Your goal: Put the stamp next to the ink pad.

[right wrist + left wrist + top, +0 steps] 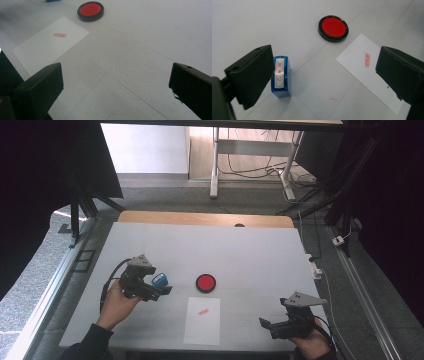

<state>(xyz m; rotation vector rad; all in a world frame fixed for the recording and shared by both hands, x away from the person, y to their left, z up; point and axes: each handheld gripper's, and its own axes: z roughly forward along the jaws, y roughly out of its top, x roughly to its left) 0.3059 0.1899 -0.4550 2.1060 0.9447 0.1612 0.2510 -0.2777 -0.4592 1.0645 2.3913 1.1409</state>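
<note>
The big white table (150,245) is holding everything. The white paper (202,325) is lying flat near the person, showing a red mark (202,311), so the stamping looks done. The red ink pad (205,283) is sitting just behind it. The left gripper (324,75) is gaping wide, grasping nothing, with the blue stamp (281,76) lying on the table beside one jaw. The right gripper (115,85) is waiting wide apart and bare.

Blue stamp (281,77): small rectangular block, translucent blue body, white label with red characters on top face. Lies flat on white table, lower left of left gripper view, just beside left jaw; contact with jaw hard to tell. In high view (159,280) sits left of centre. Blue corner also at top edge of right gripper view (51,0).
</note>
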